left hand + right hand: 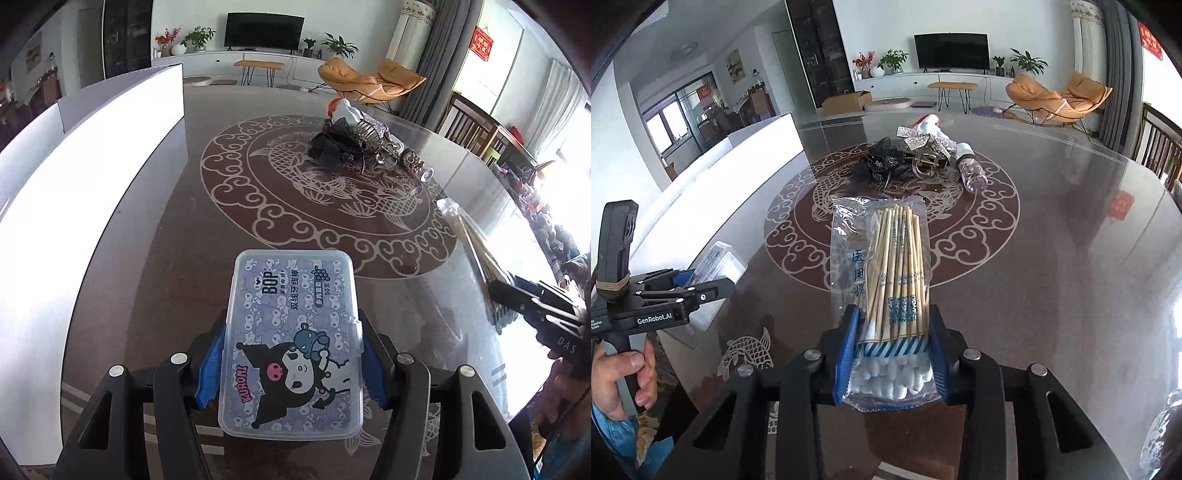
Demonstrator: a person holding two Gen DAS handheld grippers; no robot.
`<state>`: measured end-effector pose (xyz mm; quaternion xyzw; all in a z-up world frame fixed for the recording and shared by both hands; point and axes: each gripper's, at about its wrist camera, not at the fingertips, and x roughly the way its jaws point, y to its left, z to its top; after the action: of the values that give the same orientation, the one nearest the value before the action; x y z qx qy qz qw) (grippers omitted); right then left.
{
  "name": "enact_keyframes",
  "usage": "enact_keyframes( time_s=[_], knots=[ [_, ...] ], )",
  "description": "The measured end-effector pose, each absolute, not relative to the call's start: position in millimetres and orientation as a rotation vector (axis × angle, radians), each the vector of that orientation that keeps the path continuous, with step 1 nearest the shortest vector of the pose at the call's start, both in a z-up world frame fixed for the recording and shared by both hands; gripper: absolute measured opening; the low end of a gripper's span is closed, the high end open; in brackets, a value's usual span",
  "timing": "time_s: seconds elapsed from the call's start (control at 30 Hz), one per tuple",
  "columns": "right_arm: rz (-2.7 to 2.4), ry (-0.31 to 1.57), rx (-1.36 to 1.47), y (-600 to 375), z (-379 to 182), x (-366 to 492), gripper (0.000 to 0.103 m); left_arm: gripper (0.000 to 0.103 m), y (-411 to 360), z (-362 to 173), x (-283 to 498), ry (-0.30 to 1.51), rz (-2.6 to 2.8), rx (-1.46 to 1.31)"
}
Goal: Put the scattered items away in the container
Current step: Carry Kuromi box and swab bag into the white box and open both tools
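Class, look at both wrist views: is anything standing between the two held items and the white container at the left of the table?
Nothing visible does. The left gripper holds the floss box and the right gripper the cotton swab pack. Bare table lies toward the white container; the pile of accessories sits farther off.

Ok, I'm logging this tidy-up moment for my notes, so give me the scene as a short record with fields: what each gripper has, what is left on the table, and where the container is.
left gripper: shut on floss pick box, lid closed
right gripper: shut on cotton swab pack, clamped near the cotton tips
left on table: pile of hair accessories; small bottle on its side beside the pile
container: white box at the table's left side
carried items: both above the table, not yet in the box
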<state>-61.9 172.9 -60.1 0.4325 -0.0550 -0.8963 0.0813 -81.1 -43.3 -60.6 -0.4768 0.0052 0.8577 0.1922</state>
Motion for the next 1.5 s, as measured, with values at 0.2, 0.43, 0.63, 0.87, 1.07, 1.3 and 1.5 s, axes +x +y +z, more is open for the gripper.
enact_keyframes(
  time_s=[0.2, 0.43, 0.63, 0.87, 1.07, 1.3, 1.5],
  knots=[
    [-2.573, -0.219, 1.275, 141.1, -55.5, -67.5, 0.036, 0.062, -54.2, -18.8, -75.9, -0.031, 2.443, -1.266],
    [-2.448, -0.17, 1.089, 61.4, 12.2, -112.7, 0.036, 0.062, -143.9, 63.2, -90.0, -0.126, 2.631, -1.11],
    [-2.345, -0.061, 0.95, -38.2, 65.2, -171.8, 0.036, 0.062, -238.6, 91.2, -140.3, -0.094, 2.835, -1.128],
    [-2.357, 0.062, 0.957, -149.5, 63.4, -277.1, 0.036, 0.062, -298.3, 65.4, -212.5, -0.155, 2.896, -1.271],
    [-2.394, 0.204, 1.007, -203.2, 33.7, -332.0, 0.036, 0.061, -313.5, 25.9, -246.8, -0.197, 2.889, -1.368],
    [-2.437, 0.359, 1.141, -236.2, 0.6, -358.1, 0.059, 0.08, -319.3, -10.2, -276.3, -0.058, 2.913, -1.671],
    [-2.432, 0.307, 1.199, -225.9, -19.9, -355.3, 0.059, 0.083, -331.7, -20.6, -256.3, -0.167, 2.86, -1.697]
  ],
)
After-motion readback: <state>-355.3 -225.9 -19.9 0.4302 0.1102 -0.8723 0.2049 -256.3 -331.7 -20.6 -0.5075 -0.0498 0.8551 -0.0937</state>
